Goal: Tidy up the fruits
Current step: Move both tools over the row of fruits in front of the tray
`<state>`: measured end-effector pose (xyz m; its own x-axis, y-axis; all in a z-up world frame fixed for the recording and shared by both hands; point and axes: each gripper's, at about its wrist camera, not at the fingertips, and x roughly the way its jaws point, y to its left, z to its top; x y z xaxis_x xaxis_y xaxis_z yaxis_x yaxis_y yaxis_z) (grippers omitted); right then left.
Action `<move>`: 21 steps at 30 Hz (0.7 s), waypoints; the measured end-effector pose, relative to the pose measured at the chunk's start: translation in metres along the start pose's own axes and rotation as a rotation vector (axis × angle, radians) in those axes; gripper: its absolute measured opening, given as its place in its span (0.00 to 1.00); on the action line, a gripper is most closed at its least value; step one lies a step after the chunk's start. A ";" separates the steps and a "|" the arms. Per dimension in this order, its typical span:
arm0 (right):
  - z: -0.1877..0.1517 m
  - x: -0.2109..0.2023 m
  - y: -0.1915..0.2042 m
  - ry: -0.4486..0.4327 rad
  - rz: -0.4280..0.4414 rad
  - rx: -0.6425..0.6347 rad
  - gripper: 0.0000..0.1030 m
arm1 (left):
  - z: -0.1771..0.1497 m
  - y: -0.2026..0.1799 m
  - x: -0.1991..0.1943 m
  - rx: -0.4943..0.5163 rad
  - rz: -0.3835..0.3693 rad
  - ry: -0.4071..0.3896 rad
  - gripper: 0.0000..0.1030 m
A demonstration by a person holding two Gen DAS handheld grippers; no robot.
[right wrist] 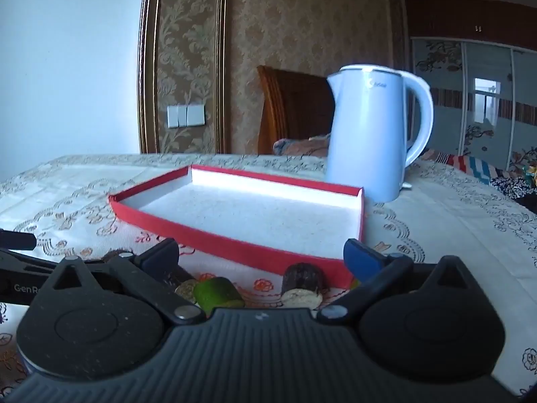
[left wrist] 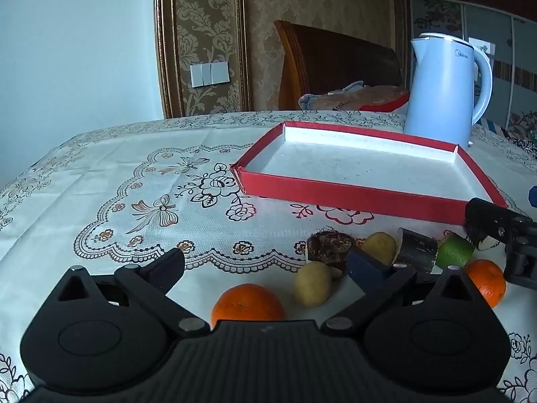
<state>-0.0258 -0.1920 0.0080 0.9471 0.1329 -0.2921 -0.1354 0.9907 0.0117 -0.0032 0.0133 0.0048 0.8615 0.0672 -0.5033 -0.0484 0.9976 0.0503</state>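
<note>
A shallow red tray (left wrist: 352, 192) with a white floor lies empty on the tablecloth; it also shows in the right wrist view, tray (right wrist: 214, 235). In front of it lie an orange (left wrist: 248, 304), two potatoes (left wrist: 312, 283) (left wrist: 379, 247), a dark brown piece (left wrist: 330, 247), a dark cut piece (left wrist: 418, 252), a lime (left wrist: 454, 251) and a second orange (left wrist: 488, 280). My left gripper (left wrist: 268, 267) is open just above the near orange. My right gripper (right wrist: 265, 257) is open over the lime (right wrist: 216, 294) and a dark cut piece (right wrist: 302, 285); its body shows at the right, right gripper (left wrist: 496, 228).
A pale blue electric kettle (left wrist: 443, 87) stands behind the tray's far right corner, kettle (right wrist: 369, 134). A wooden chair (left wrist: 335, 63) with folded cloth on it stands past the table's far edge. The patterned tablecloth (left wrist: 134, 184) stretches left of the tray.
</note>
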 end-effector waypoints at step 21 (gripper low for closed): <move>-0.005 0.011 -0.009 0.172 -0.049 0.055 1.00 | 0.003 0.018 -0.009 -0.081 -0.036 -0.060 1.00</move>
<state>-0.0159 -0.1991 0.0003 0.8879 0.0825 -0.4526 -0.0698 0.9966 0.0448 -0.0104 0.0307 0.0129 0.8918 0.0324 -0.4512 -0.0556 0.9977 -0.0382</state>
